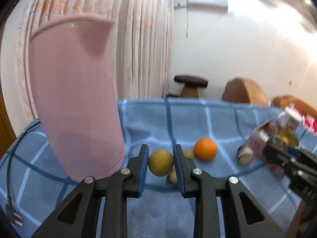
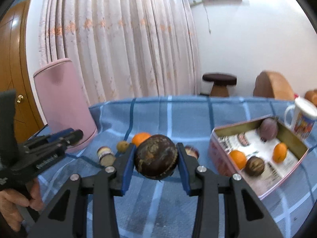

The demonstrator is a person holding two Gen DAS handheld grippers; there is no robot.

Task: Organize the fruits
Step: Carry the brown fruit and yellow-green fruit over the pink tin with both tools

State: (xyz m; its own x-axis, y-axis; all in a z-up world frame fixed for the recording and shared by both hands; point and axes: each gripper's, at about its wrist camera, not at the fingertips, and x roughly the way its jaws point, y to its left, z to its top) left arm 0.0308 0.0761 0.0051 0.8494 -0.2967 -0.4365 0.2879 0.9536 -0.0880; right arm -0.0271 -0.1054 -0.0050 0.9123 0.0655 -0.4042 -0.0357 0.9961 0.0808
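My left gripper (image 1: pixel 160 152) is shut on a yellow-green speckled fruit (image 1: pixel 160 163) just above the blue checked cloth (image 1: pixel 178 119). An orange (image 1: pixel 205 149) and two small yellowish fruits (image 1: pixel 188 154) lie just behind it. My right gripper (image 2: pixel 156 146) is shut on a dark brown round fruit (image 2: pixel 156 158). To its right stands a pink tin box (image 2: pixel 216 154) holding two oranges (image 2: pixel 237 158), a purple fruit (image 2: pixel 268 129) and a brown fruit (image 2: pixel 255 166). The left gripper (image 2: pixel 77 134) shows at the left edge of the right wrist view, held by a hand (image 2: pixel 19 198).
A tall pink container (image 1: pixel 75 99) stands at the left of the table, with a black cable and plug (image 1: pixel 11 168) beside it. A printed mug (image 2: pixel 301 119) stands behind the tin. Small brownish pieces (image 2: pixel 106 155) lie near the orange (image 2: pixel 139 137). A stool (image 2: pixel 219 81) and chairs stand beyond the table.
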